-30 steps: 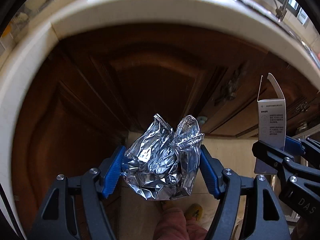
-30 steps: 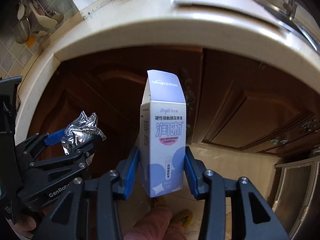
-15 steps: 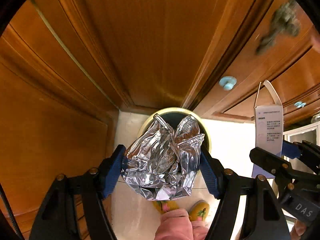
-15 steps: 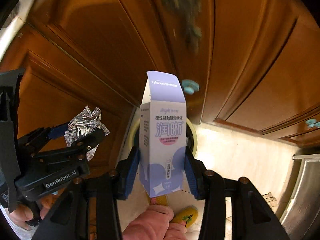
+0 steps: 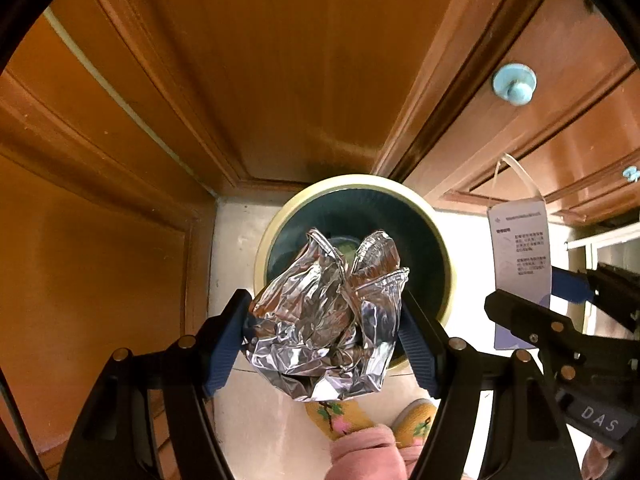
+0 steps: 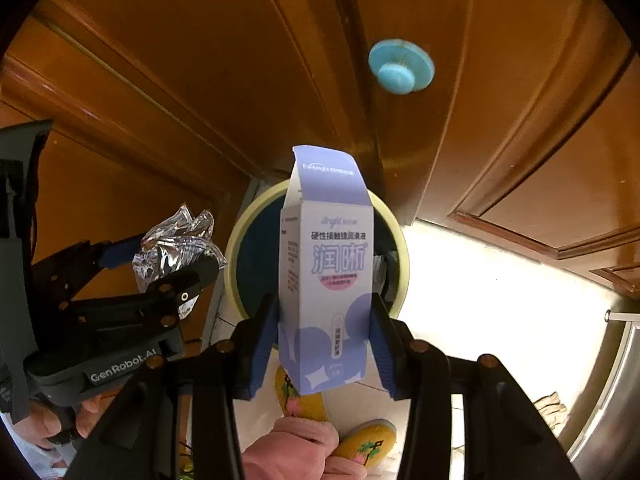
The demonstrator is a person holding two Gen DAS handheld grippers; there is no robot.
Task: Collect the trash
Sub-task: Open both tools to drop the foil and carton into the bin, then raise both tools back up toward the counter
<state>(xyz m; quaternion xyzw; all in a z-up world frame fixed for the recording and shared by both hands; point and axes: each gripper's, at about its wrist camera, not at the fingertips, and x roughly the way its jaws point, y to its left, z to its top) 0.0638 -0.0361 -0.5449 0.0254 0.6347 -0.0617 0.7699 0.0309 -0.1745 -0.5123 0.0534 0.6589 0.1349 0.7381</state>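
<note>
both our grippers grip trash above the round bin [image 5: 400,188]: left gripper [image 5: 326,332] clamps crumpled foil [image 5: 328,316], right gripper [image 6: 326,344] clamps a lavender carton [image 6: 326,280].

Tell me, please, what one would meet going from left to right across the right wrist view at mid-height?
Left tool → crumpled foil → trash bin rim → purple carton → bright floor tile.

The tall white-and-lilac cardboard carton [image 6: 326,276] clamped in my right gripper [image 6: 325,340] reads "润晰" in large characters, "硬性接触镜润滑液" above them and "iBright" above that. Left of the carton, my black left gripper [image 6: 160,280] reads "GenRobot.AI". The left view shows "DAS" on my right gripper.
</note>
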